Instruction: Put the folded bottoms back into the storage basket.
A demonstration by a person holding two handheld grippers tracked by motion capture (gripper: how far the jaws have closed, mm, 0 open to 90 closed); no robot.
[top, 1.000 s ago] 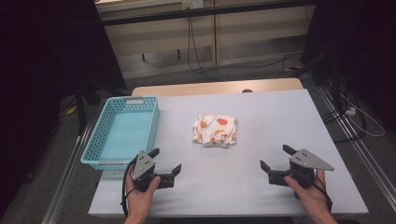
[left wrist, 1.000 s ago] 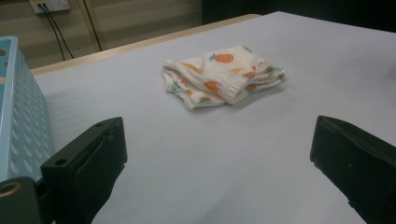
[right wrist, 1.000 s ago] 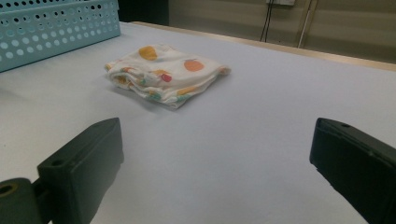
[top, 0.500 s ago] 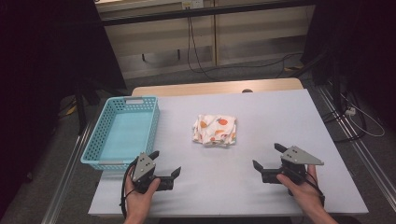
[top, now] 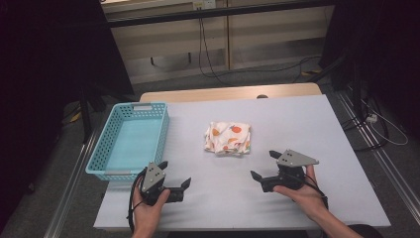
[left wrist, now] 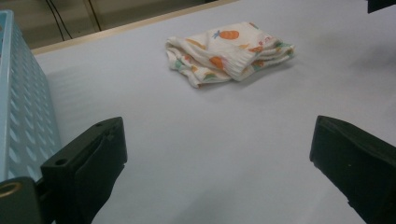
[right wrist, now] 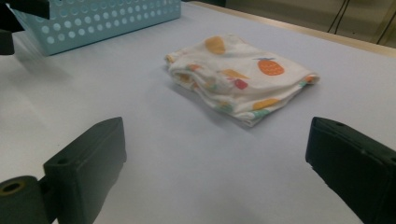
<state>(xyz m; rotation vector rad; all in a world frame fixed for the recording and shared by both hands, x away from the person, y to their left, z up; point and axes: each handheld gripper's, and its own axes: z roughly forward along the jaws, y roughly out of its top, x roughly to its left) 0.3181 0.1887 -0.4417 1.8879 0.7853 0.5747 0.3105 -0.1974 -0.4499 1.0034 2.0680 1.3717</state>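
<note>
A folded white cloth with an orange fruit print (top: 228,138) lies near the middle of the pale table (top: 307,124). My left gripper (top: 175,172) rests low at the front left, open and empty, beside the blue basket (top: 130,140). My right gripper (top: 263,164) is open and empty at the front right, a short way before the cloth. In the left gripper view the cloth (left wrist: 229,51) lies well beyond the open gripper (left wrist: 217,135). In the right gripper view the cloth (right wrist: 238,77) sits closer, just ahead of the open gripper (right wrist: 215,135).
The perforated light blue basket (left wrist: 18,107) (right wrist: 93,18) stands empty at the table's left edge. A wooden strip (top: 228,93) borders the far edge. Cables (top: 208,54) run on the floor behind, and dark stands flank the table.
My right gripper has moved left and a little forward, closer to the cloth. The left gripper has stayed almost where it was.
</note>
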